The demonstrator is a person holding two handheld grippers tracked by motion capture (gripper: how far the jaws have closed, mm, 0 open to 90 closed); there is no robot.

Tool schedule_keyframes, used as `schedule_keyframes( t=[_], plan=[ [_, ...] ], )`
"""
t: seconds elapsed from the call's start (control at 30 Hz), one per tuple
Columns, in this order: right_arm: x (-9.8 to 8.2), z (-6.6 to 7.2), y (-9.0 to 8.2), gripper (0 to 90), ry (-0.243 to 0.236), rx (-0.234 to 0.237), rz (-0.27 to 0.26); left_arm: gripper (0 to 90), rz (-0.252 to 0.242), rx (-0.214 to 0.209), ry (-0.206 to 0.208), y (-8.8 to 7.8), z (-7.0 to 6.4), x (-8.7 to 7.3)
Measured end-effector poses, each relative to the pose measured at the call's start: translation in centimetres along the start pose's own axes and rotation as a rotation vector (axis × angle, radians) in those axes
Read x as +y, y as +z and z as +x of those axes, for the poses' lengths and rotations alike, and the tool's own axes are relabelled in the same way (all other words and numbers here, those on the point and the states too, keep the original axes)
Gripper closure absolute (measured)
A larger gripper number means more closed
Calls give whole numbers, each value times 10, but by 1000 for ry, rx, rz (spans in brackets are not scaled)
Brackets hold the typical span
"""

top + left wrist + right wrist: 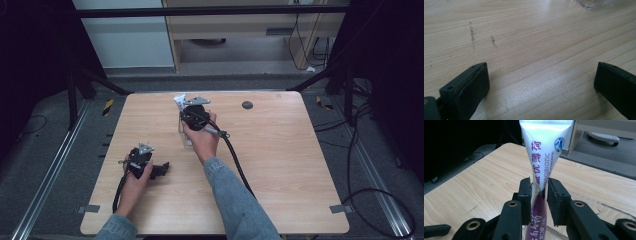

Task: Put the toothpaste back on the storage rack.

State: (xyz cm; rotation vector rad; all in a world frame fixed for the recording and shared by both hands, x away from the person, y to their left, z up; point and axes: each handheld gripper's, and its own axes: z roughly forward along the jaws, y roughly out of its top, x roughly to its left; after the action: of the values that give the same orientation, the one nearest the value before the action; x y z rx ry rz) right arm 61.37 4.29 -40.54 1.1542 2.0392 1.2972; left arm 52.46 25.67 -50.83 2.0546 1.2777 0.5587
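Near the centre of the high view, slightly up and left, the right gripper point(186, 102) stands over a clear glass point(186, 136) on the wooden table point(280, 165), and between its jaws is a white-and-purple tube point(180, 100) of what looks like toothpaste. In the right gripper view the tube point(541, 152) runs up the middle of the frame, its flat crimped end at the top and its purple lower part dropping out of sight at the bottom. The two black jaws stand close on either side of its narrow waist, the left pad against it and a thin gap on the right, so the hold reads as very light or just let go; the tube probably stands upright because its lower end rests inside the glass. At the lower left of the high view the left gripper point(159, 170) lies low on the table, out of the way. In the left gripper view its jaws stand wide apart with bare wood between them, and the rim of the glass point(594, 3) shows at the top right.
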Motion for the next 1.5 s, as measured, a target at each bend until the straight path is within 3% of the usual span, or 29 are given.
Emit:
schedule_keyframes(
  t=[0.37, 0.8, 1.5],
  plan=[
    [-1, -1, -6, 719, -14, 1, 4, 0, 0, 0, 0, 0, 0, 0],
    [1, -5, -17, 642, -32, -9, 16, 0, 0, 0, 0, 0, 0, 0],
    [4, -16, -33, 356, -27, 0, 39, 0, 0, -1, -2, 1, 0, 0]
  ],
)
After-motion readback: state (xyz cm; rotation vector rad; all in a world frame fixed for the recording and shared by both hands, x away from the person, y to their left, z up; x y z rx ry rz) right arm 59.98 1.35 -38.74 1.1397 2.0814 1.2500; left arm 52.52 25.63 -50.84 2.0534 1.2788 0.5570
